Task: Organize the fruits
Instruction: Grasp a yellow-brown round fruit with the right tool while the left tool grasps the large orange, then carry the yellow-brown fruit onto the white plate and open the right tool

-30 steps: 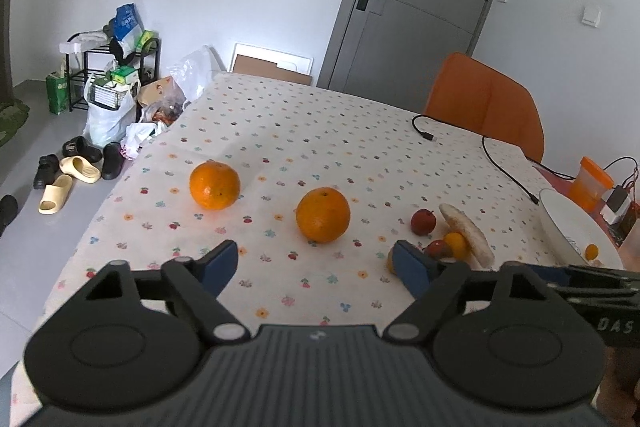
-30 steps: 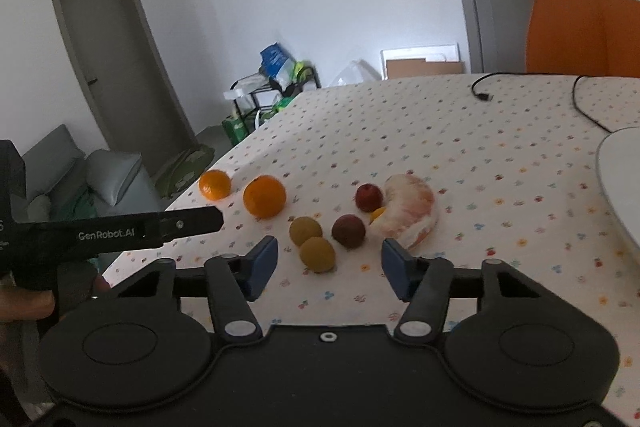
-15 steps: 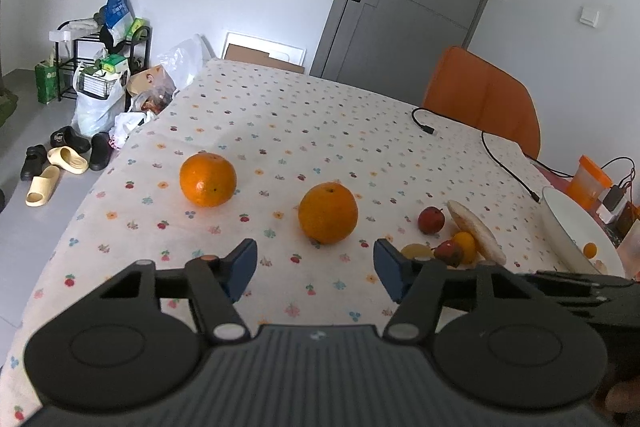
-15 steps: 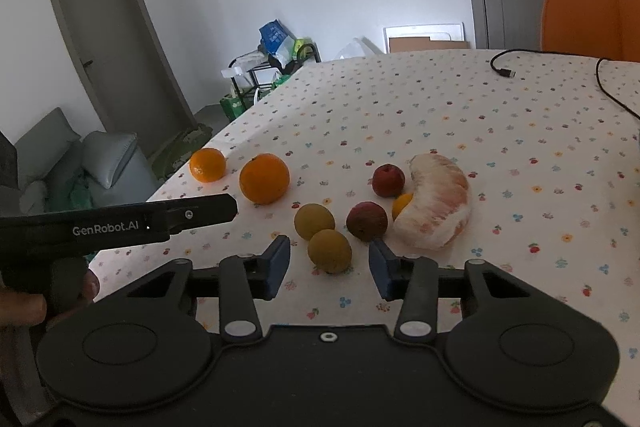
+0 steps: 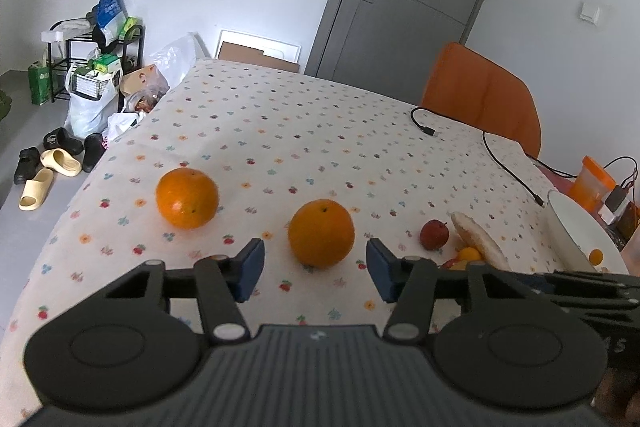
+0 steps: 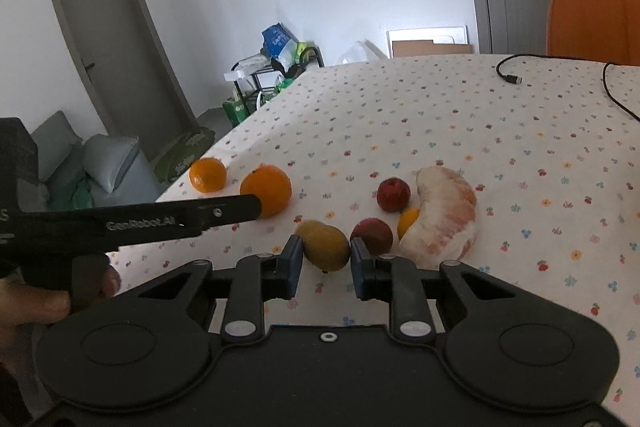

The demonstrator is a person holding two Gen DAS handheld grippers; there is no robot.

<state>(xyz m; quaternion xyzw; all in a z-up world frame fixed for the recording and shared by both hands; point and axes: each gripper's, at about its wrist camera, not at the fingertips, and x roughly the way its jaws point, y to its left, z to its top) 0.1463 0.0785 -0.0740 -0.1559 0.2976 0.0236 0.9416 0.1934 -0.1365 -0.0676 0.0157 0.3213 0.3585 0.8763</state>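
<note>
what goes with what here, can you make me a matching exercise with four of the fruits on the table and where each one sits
Column one:
1. yellow-brown fruit
2. pomelo piece
3. nearer orange
4. tiny orange fruit

Column two:
a. inside the white bowl
b. clamped in the right gripper
c. just ahead of the left gripper, untouched
d. on the cloth beside two red fruits

Pairs: 1-b, 2-d, 3-c, 4-a

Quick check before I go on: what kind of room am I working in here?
Most likely a lived-in home dining area: a table under a floral tablecloth, slippers on the floor, and a sofa with cushions.
</note>
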